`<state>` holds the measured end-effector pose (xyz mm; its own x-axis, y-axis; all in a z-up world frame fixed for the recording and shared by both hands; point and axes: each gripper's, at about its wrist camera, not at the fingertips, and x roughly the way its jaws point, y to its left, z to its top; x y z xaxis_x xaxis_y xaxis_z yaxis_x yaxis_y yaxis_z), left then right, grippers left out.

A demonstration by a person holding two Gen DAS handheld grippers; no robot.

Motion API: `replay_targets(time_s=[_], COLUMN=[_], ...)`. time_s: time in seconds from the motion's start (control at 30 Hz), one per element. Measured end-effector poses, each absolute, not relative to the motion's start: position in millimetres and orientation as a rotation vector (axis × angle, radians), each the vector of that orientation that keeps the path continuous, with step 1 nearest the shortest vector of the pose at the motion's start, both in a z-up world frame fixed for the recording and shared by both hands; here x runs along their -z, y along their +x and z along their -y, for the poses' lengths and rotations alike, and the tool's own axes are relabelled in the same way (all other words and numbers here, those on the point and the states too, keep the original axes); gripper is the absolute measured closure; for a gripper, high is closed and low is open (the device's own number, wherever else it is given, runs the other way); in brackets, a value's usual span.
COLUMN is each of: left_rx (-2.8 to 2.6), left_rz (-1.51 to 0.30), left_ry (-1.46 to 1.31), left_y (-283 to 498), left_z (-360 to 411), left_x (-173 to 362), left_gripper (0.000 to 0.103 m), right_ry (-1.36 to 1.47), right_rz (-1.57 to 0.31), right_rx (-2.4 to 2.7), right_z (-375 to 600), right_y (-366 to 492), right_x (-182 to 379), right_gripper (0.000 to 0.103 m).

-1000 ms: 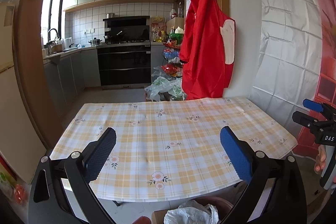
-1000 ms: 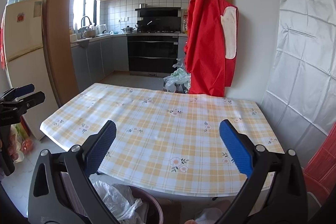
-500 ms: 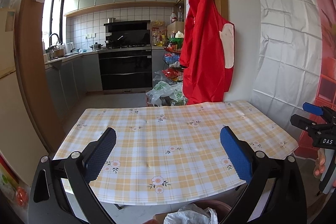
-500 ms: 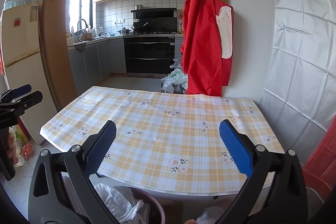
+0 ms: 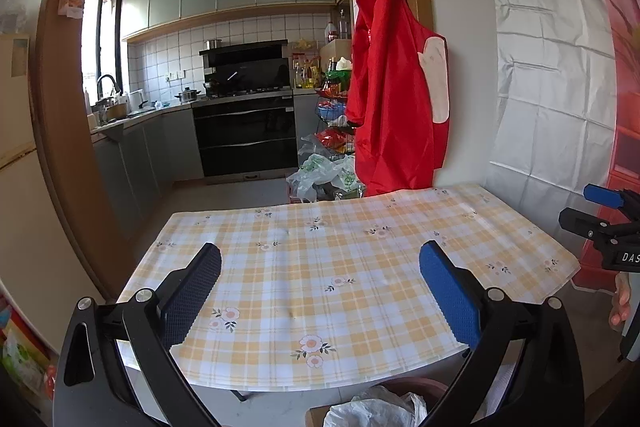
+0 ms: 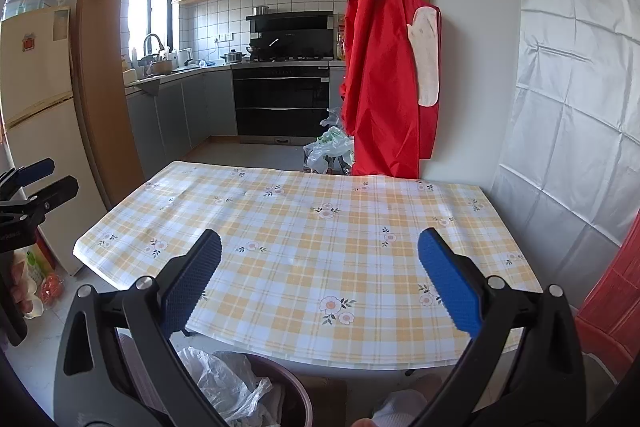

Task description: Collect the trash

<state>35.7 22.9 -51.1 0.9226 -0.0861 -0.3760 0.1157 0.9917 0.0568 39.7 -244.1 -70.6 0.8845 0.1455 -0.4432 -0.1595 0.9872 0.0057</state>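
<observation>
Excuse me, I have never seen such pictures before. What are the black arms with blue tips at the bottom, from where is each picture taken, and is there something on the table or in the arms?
There is no robot. A person holds one two-finger gripper in each hand, and each gripper carries a wide-angle camera that looks along its fingers. One picture comes from the left gripper, the other from the right gripper. The blue parts are the finger pads. Both grippers are open and hold nothing. In front is a table with a checked, flowered cloth; nothing lies on it. Below its near edge stands a bin lined with a plastic bag. Behind hang a red apron and the kitchen.
</observation>
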Motion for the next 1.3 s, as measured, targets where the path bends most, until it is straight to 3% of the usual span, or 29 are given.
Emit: replay_targets(time_s=[1.3], left_rx=[0.081], left_rz=[-0.418], left_ry=[0.063], left_y=[38.9], left_z=[-24.1], left_x=[55.3], left_gripper=[0.006], right_ry=[-0.054], right_rz=[-0.483], right_rx=[-0.16], right_z=[241.8], right_y=[45.0], right_x=[75.3], right_gripper=[0.006])
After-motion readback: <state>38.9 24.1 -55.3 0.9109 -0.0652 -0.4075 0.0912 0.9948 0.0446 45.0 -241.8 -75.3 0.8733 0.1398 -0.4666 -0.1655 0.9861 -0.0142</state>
